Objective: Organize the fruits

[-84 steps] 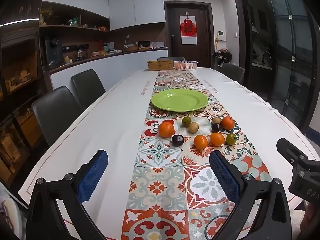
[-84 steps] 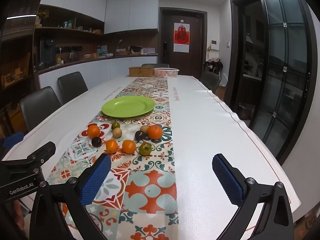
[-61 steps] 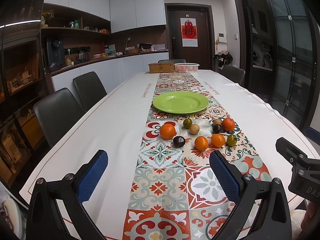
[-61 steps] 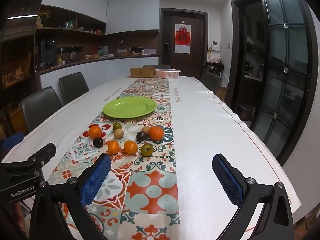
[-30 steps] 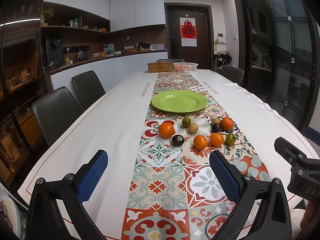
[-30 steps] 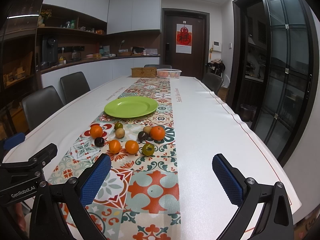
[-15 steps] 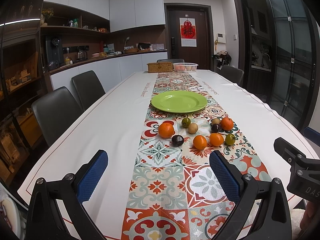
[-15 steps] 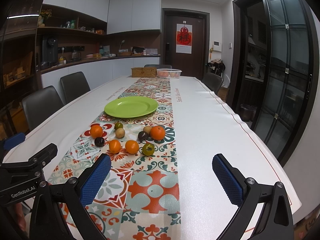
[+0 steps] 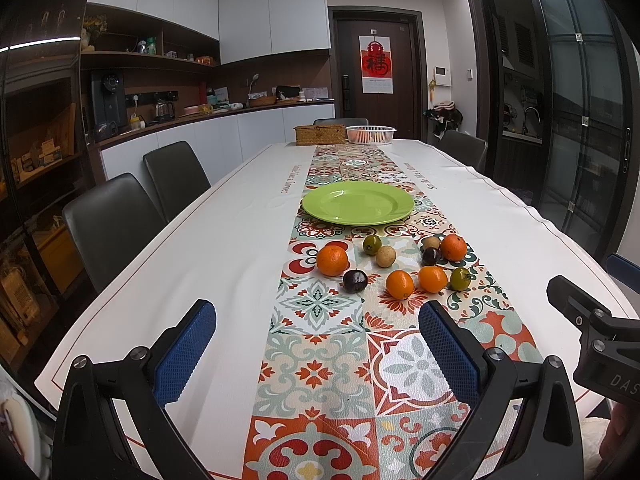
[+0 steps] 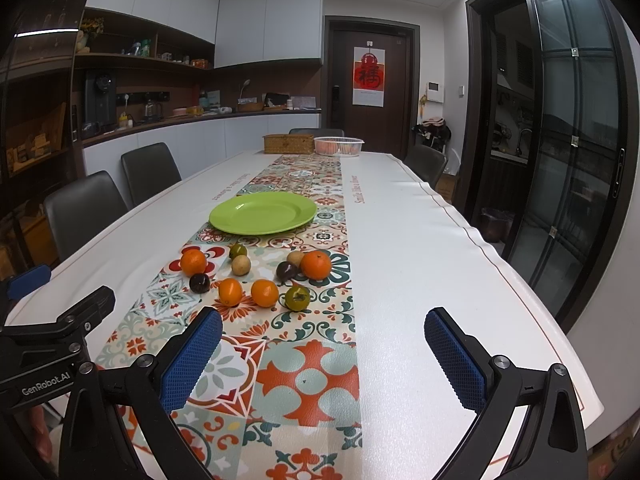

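Left claw (image 9: pixel 316 346) spread wide, empty, above the white tabletop (image 9: pixel 224 240); small round orange, dark and green fruits (image 9: pixel 394 266) clustered on the patterned runner before the round green plate (image 9: pixel 357 203); right claw (image 10: pixel 322 352) likewise wide, empty

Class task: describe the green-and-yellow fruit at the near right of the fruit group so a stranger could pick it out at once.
Start at the green plate on the patterned runner, then come nearer to the loose fruit. In the nearest row, right of two oranges, sits the mottled fruit. It alone is green blotched with yellow and has a dark stem.
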`<state>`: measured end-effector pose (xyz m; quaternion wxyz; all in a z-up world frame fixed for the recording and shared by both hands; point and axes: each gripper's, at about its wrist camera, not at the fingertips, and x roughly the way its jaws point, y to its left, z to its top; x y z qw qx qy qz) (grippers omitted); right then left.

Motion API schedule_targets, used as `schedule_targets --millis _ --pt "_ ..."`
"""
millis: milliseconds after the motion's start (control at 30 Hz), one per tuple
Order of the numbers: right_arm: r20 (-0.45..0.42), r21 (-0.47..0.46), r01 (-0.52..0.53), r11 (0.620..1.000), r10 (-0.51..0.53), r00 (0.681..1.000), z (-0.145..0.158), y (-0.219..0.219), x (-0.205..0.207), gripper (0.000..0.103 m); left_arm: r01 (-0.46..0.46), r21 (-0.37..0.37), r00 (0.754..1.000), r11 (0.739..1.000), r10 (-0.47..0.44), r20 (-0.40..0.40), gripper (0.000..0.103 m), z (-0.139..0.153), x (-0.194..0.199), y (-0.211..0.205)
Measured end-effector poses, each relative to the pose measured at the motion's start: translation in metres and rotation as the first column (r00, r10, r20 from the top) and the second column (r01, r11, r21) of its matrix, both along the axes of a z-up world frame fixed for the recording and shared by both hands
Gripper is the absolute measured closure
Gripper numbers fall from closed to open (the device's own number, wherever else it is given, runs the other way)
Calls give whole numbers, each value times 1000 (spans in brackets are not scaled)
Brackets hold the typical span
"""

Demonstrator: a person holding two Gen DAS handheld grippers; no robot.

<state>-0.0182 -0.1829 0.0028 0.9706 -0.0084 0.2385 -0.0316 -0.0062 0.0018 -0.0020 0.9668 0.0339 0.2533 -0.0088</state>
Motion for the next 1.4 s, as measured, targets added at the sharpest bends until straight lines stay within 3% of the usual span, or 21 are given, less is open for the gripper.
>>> schedule_targets --millis 467,733,1133,1400 --pt "-23 -7 -7 1000 7 1000 1 -6 4 1 8 33 1000 999 -8 20 0 4 2 -3" --pt "-29 -56 -25 998 23 999 -10 3 28 1 48 58 999 997 -49 6 6 3 21 -12" --pt "-109 -103 -128 986 117 987 -15 -1 70 3 175 75 984 982 -171 -49 21 -2 57 -32" --pt "-175 -137 -240 961 215 961 -27 7 96 13 277 78 957 958 -267 -114 31 -15 80 -41"
